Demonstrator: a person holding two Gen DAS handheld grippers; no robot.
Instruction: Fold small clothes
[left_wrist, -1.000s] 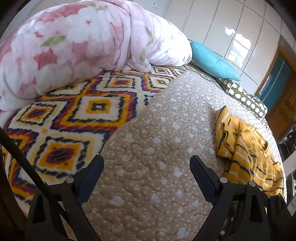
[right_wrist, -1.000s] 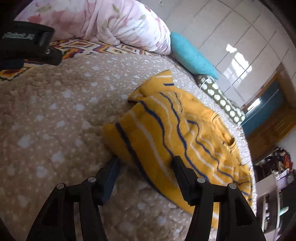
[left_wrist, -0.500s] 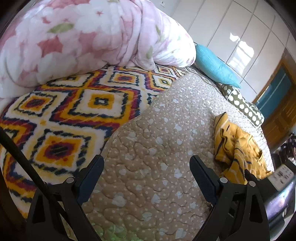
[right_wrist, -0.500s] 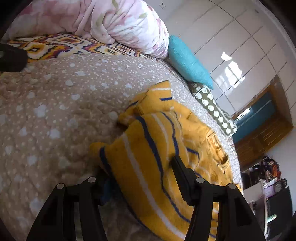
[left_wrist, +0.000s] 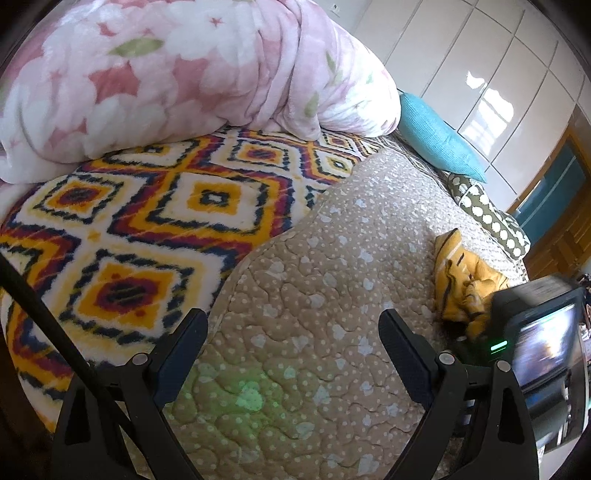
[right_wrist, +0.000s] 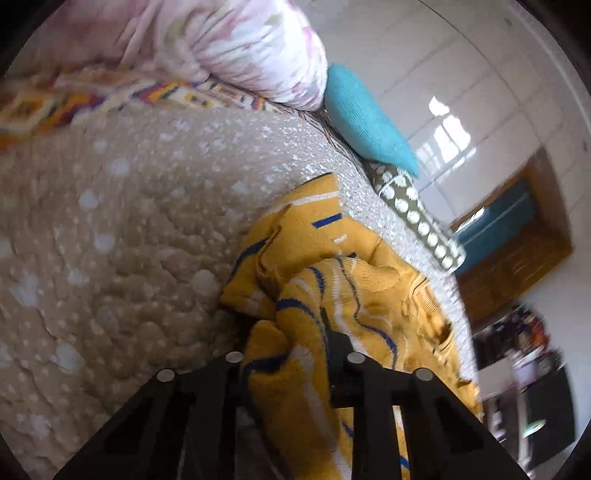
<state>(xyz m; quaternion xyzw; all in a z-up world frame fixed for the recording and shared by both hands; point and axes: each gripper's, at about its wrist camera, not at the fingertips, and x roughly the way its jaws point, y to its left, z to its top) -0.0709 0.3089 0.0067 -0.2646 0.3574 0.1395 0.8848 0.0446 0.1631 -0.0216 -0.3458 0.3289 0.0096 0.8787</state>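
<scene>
Beige quilted bedding (left_wrist: 314, 295) covers the bed under both grippers. On the right gripper (right_wrist: 291, 354) the jaws are clamped together on a bunched fold of the yellow striped sweater (right_wrist: 332, 266), which spills away crumpled over the quilt to the right. On the left gripper (left_wrist: 291, 336) the jaws stand wide apart, holding nothing, over bare quilt; the sweater (left_wrist: 461, 284) lies well to its right, partly hidden behind the right gripper's black body. Further out, a diamond-patterned blanket (left_wrist: 147, 221) lies left of the quilt, with a pink floral duvet (left_wrist: 184, 66) heaped beyond it. A teal pillow (right_wrist: 365, 122) and a green dotted pillow (right_wrist: 417, 221) lie along the bed's far edge, before white cupboard doors (left_wrist: 480, 66).
</scene>
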